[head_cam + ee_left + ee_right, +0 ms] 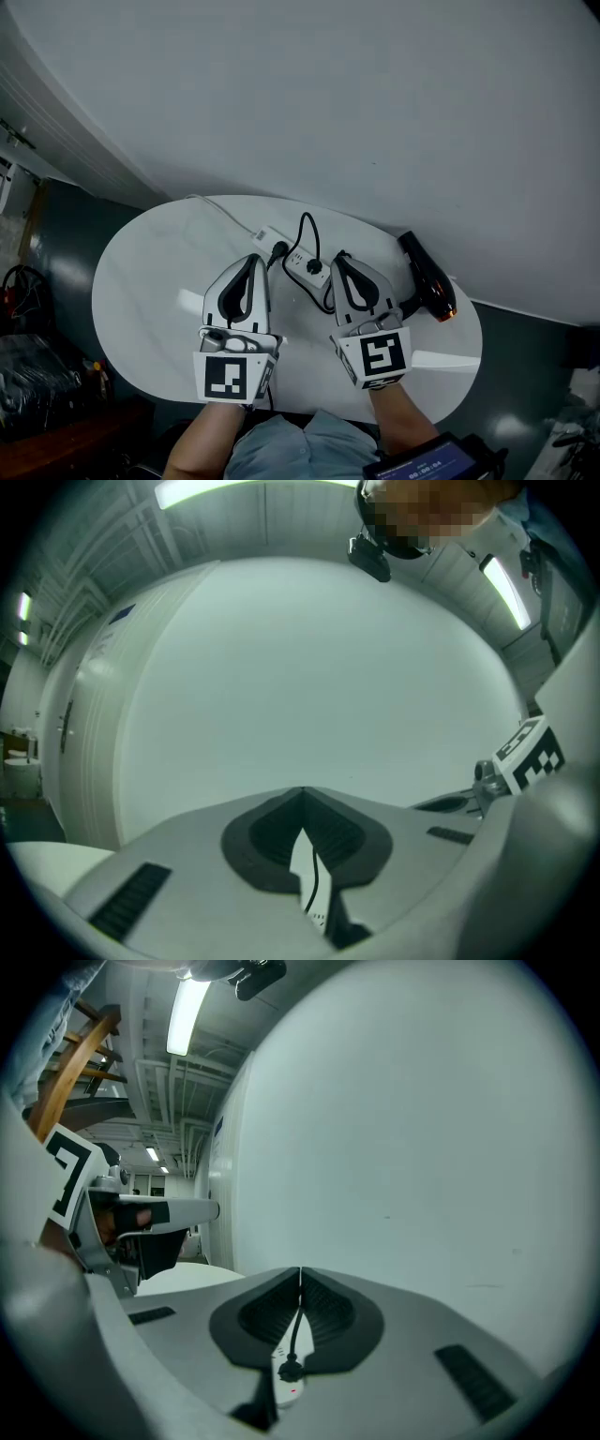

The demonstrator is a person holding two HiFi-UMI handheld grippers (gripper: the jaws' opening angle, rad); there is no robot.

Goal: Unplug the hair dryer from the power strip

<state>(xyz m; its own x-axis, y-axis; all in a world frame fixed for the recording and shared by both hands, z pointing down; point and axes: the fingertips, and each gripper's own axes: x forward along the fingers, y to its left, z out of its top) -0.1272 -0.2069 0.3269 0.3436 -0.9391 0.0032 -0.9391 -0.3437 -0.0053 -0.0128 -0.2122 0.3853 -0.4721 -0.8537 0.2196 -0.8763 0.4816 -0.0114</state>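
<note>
No readable text anywhere

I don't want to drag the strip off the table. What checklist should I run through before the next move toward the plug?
1. Black plug seated in power strip: ok.
2. Right hand-held gripper open to take the plug: not ok, shut and empty.
3. Left hand-held gripper ready to brace the strip: not ok, shut and empty.
4. Hair dryer lying on table: ok.
5. Cord traced from dryer to that plug: cannot tell, the right gripper hides part of it.
</note>
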